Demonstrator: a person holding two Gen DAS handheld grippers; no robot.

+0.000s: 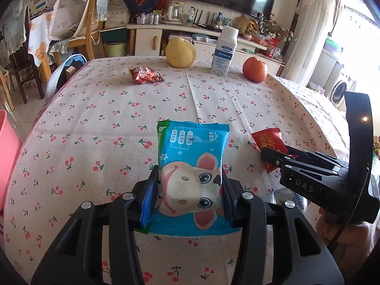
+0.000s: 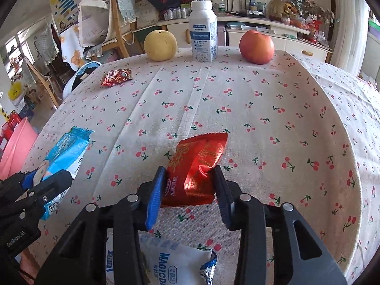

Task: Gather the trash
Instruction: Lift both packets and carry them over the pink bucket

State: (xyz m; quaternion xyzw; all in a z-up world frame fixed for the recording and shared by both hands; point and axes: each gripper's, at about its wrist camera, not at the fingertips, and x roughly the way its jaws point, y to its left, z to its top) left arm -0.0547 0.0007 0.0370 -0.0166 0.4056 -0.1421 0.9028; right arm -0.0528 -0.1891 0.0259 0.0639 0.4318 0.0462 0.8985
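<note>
My left gripper is shut on a blue snack wrapper with a cartoon face, over the cherry-print tablecloth; the wrapper also shows in the right wrist view. My right gripper is shut on a red wrapper, which also shows in the left wrist view. A second, dark red wrapper lies far left on the table. A white and blue wrapper lies under the right gripper at the near edge.
A yellow pear, a white milk bottle and a red apple stand at the table's far edge. A pink bin stands left of the table. Chairs stand beyond at the left.
</note>
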